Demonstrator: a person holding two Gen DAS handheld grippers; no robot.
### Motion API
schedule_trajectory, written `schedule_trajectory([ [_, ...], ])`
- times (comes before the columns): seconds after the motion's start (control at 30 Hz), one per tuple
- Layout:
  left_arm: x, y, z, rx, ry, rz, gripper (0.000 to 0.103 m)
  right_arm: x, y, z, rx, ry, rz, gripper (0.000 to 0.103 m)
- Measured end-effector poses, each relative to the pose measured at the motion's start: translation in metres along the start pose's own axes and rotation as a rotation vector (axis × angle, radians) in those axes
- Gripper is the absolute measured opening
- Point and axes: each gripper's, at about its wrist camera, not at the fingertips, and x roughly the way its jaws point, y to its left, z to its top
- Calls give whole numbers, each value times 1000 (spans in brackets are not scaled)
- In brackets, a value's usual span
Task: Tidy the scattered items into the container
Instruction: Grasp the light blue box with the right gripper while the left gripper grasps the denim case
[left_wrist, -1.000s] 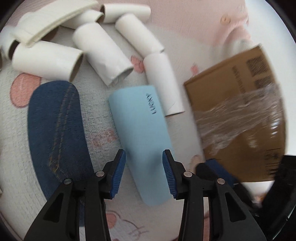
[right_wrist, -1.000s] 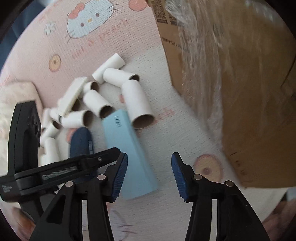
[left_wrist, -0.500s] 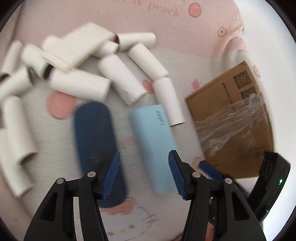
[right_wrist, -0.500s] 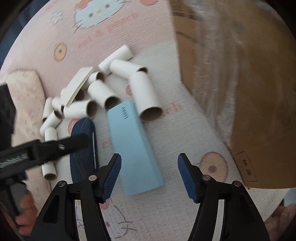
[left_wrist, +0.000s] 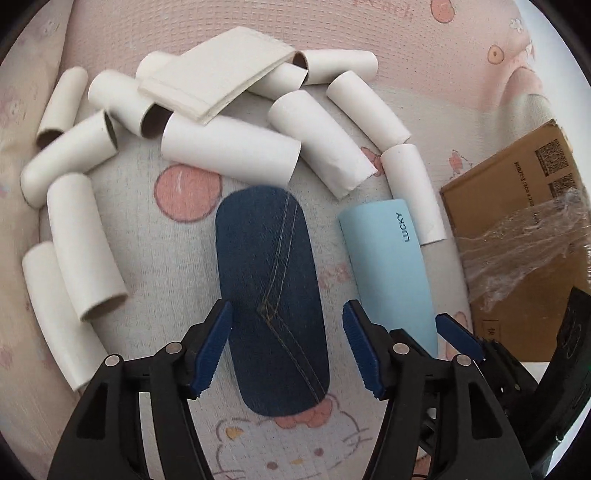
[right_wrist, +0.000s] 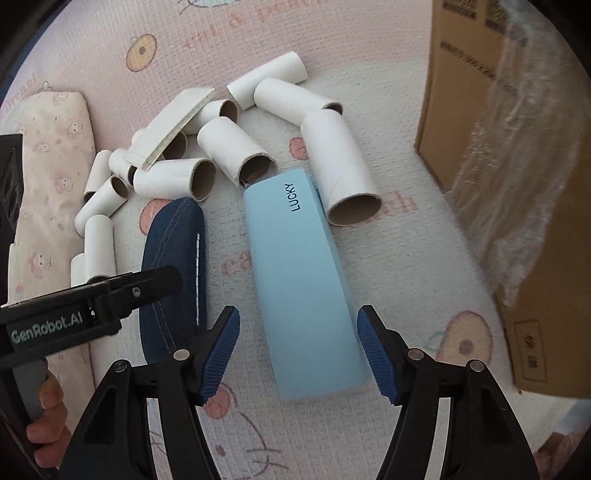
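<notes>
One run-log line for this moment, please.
left gripper: opening over denim case | right gripper: opening over blue case | nothing held | box: beside

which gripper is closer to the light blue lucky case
Right. The right gripper straddles the near end of the light blue case, jaws opening. The left gripper straddles the denim case beside it.

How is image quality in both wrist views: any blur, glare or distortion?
Left wrist view: strong fisheye bending, white blowout at the right edge, denim case slightly soft. Right wrist view: sharp on the blue case, cardboard box smeared at the rim, plastic film glaring.
</notes>
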Motion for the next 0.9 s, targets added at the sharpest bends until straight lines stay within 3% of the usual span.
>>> schedule_trajectory([
  [0.17, -1, -3, 5, 13, 27, 39, 67, 14, 1, 9, -23, 29, -8, 65],
  [0.33, 0, 7, 2, -44, 70, 11, 67, 29, 4, 16, -46, 60, -11, 69],
  [0.53, 12, 10, 2, -61, 117, 32, 67, 40, 8, 15, -75, 81, -29, 69],
  [0.7, 15, 8, 4, -53, 116, 70, 67, 39, 5, 13, -63, 67, -5, 69],
  [0.9, 23, 18, 10, -117, 110, 69, 67, 41, 2, 15, -20, 69, 14, 69],
])
